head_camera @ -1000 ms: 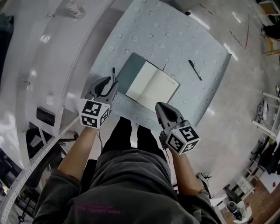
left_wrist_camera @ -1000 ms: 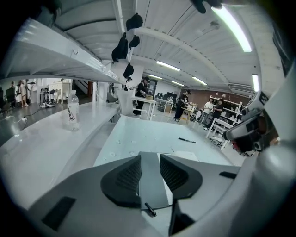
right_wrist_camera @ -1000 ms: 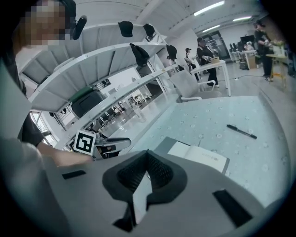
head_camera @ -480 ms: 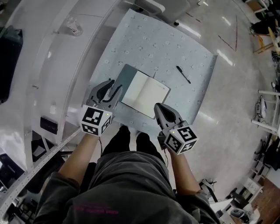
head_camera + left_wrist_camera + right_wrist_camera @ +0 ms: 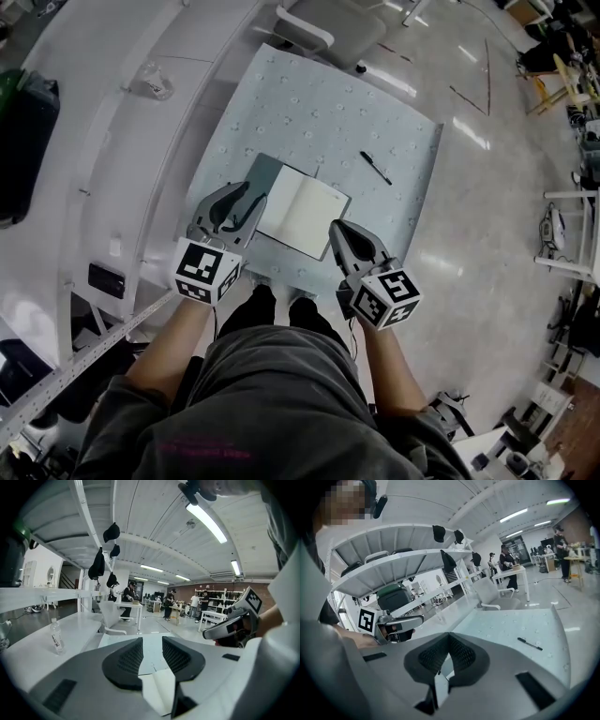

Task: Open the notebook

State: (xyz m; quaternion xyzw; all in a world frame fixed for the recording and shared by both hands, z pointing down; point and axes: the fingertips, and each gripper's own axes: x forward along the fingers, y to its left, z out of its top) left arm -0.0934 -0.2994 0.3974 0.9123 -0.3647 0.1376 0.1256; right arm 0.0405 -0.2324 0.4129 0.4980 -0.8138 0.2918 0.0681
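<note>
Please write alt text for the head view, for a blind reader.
An open notebook lies on a pale blue table, a pen apart to its right. A person holds two grippers above its near side: left gripper open, right gripper shut.

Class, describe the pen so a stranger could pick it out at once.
Find the pale blue dotted table. An open notebook lies near its front edge; the pen lies beyond it, to the right. It is slim, black, and alone on bare tabletop.

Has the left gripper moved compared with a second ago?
Yes. The left gripper sat left of the notebook; now it overlaps the dark cover's near corner, so it has shifted right, probably also upward.
</note>
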